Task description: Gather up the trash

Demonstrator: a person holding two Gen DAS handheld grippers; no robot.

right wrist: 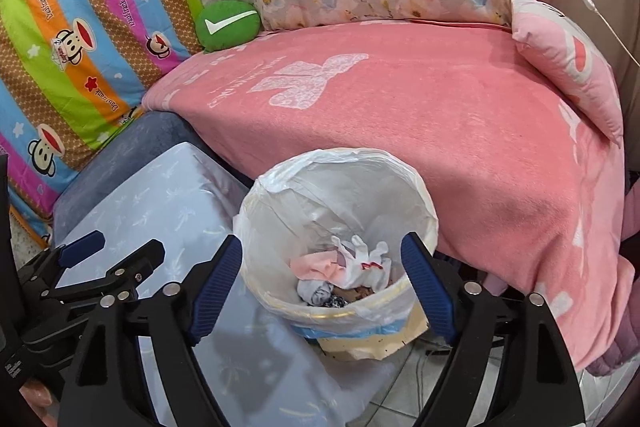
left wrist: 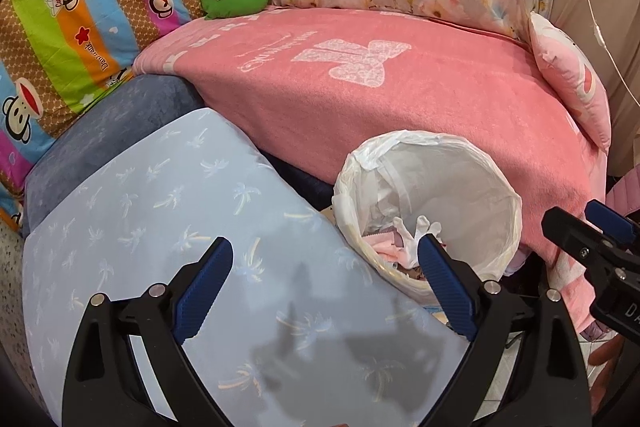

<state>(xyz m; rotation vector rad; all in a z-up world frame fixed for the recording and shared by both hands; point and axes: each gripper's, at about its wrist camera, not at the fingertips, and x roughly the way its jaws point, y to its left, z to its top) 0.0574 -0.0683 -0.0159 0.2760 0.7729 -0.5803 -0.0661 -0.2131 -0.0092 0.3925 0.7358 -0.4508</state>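
We hold both tools over the trash bin (right wrist: 336, 227), which stands on the floor against the front edge of the sofa. Our right gripper (right wrist: 322, 279) is spread wide with nothing between its blue pads, and the bin's mouth sits directly ahead of it, framed by the two fingers; that looks like the pose of a drop just made into the bin, though we judge that only from how things lie. Our left gripper (left wrist: 324, 291) is also spread wide and empty. It hangs over the pale blue cushion (left wrist: 172, 227), with the bin just off its right finger, so it is out of the other tool's way.

The collected trash (right wrist: 344, 267) lies at the bottom of the bin: crumpled white tissue with a small red mark, a pink scrap, a greyish wad and something dark and brownish beneath. The bin is lined with a thin white plastic bag (right wrist: 280, 183) folded over the rim, which keeps the mouth open.

Beyond both tools, the pink blanket (right wrist: 420, 131) on the seat shows no loose litter, so collection looks near its end.
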